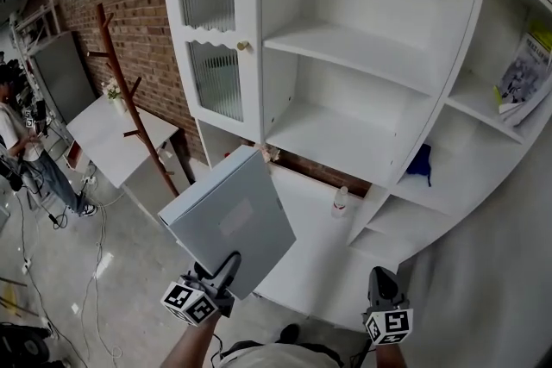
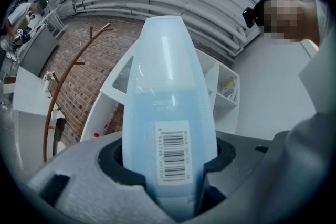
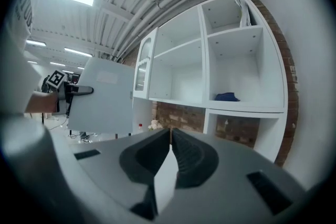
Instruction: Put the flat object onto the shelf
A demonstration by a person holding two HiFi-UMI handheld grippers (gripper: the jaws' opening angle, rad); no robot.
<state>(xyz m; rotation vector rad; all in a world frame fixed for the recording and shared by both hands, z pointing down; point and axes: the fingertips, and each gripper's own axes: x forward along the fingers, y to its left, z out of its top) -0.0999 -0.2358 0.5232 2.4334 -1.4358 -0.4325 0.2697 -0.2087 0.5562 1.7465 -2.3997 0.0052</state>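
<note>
Barcode label [image 2: 173, 152] on blue folder [image 2: 167, 76] tight in left claw [image 2: 168, 162]; right claw [image 3: 170, 134] together.

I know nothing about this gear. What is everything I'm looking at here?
shelf unit: one, white, against the brick wall
flat folder: one, pale blue-grey, held up before the shelves
cloth: one, blue, on a right-hand shelf
booklets: small stack, printed, on the upper right shelf
small bottle: one, pale, on the low counter
coat stand: one, brown, left of the unit
table: one, white, beside the stand
person: one, far left
left claw: one, grey, shut on the flat folder
right claw: one, grey, jaws together, empty
</note>
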